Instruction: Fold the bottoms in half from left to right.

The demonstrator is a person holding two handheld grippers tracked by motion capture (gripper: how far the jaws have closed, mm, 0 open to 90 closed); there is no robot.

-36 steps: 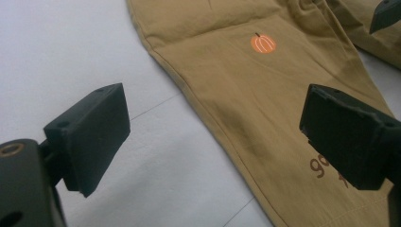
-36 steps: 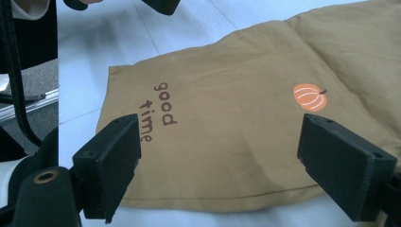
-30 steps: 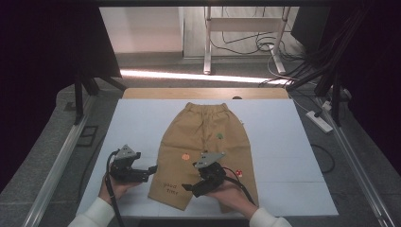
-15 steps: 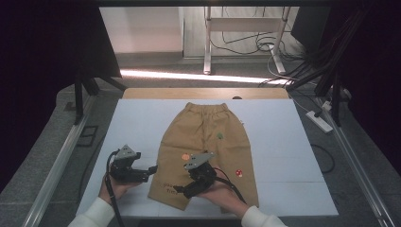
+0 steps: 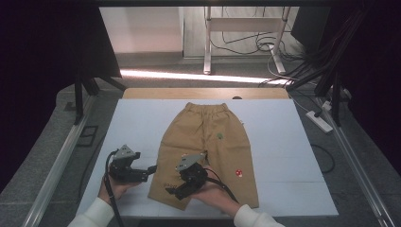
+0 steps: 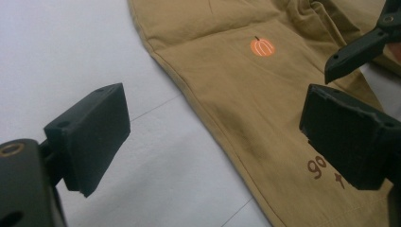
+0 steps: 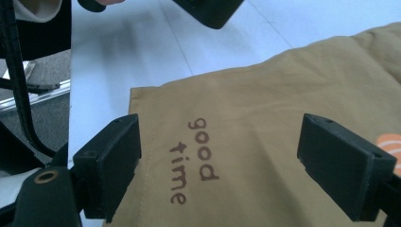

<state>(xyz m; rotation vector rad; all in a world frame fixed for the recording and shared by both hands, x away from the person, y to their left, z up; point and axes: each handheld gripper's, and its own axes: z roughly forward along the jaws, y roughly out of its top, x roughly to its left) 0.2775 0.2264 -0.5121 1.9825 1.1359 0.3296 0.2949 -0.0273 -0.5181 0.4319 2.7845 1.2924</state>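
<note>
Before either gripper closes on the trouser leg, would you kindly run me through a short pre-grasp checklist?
1. Left gripper open: ok.
2. Right gripper open: ok.
3. Right gripper over the hem by the "good time" print: ok.
4. Left gripper at the trousers' side seam: ok, one jaw over fabric, one over the table.
5. Trousers lying flat: ok.
6. Jaws touching fabric: cannot tell.
</note>
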